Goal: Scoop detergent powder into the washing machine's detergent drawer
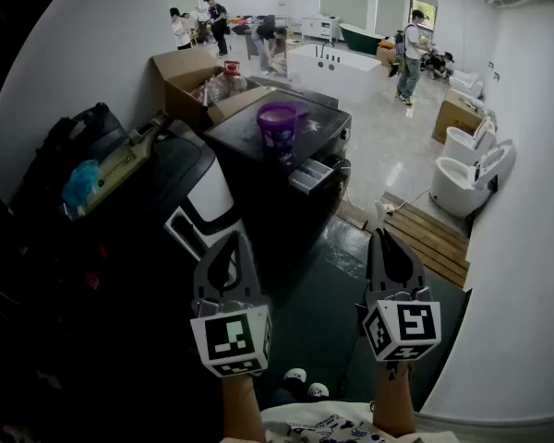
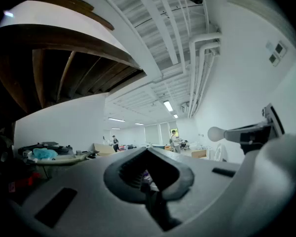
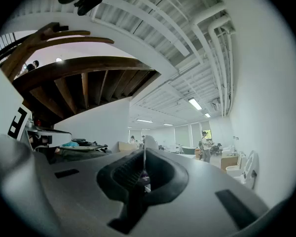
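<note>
A dark washing machine [image 1: 258, 146] stands ahead of me in the head view. On its top sits a purple tub [image 1: 278, 124] with its lid beside it. The detergent drawer [image 1: 311, 175] is pulled out at the machine's front right corner. My left gripper [image 1: 237, 239] hangs low in front of the machine, well short of the tub, its jaws together and empty. My right gripper [image 1: 385, 235] hovers over the floor to the right of the machine, also shut on nothing. Both gripper views look level across the room over closed jaws: the left gripper [image 2: 147, 175] and the right gripper [image 3: 143, 175].
A second machine at the left carries a black bag [image 1: 78, 137] and a blue cloth [image 1: 80, 181]. An open cardboard box [image 1: 192, 78] stands behind. A wooden pallet [image 1: 431, 235] and toilets [image 1: 468, 169] line the right wall. A bathtub [image 1: 333, 68] and several people are far back.
</note>
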A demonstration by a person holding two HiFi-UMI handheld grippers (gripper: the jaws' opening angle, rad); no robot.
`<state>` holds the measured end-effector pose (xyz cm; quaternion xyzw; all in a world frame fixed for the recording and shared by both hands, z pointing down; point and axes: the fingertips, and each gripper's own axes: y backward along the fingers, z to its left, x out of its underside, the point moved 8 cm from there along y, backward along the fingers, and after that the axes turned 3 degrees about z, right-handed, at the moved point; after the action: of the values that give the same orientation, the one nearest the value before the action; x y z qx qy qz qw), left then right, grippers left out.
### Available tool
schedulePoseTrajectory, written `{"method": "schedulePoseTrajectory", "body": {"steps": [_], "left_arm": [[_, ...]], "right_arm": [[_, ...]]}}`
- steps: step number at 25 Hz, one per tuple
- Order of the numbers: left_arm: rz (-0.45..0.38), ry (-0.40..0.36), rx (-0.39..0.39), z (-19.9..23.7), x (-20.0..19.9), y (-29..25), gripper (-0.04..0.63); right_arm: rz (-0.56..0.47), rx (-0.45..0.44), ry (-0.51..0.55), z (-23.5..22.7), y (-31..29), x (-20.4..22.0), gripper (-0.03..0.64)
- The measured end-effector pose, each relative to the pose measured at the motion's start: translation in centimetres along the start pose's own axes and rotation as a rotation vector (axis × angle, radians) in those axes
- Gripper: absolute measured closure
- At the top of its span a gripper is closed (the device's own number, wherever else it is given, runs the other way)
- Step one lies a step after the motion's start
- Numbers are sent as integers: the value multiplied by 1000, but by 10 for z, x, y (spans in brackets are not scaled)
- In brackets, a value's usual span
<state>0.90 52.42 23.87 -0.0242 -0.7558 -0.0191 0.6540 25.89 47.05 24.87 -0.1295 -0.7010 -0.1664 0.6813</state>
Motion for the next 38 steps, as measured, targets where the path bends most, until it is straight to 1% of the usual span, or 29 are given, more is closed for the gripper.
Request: {"method": "schedulePoseTrajectory", "body": {"steps": [3,8,16,21,25,38], "left_arm": [[-27,-3,5,1,-5,-2,594],[-33,-1,4,2,-6,-4,594],[-32,17,8,8,-3,-9,594],[-32,16,11,17,0,-17,594],[-23,14,13,28,4,-28,594],[-7,24,60,53,21,-57,594]], "right_arm": [[0,-1,4,0,-2,-1,594],[1,-3,9,0,-3,0,594],[4,-6,3,5,-11,1,594],[-8,7,-6,11,-20,2,594],[-12,16,-33,17,-31,5,594],[9,42,-32,42,-59,17,594]]}}
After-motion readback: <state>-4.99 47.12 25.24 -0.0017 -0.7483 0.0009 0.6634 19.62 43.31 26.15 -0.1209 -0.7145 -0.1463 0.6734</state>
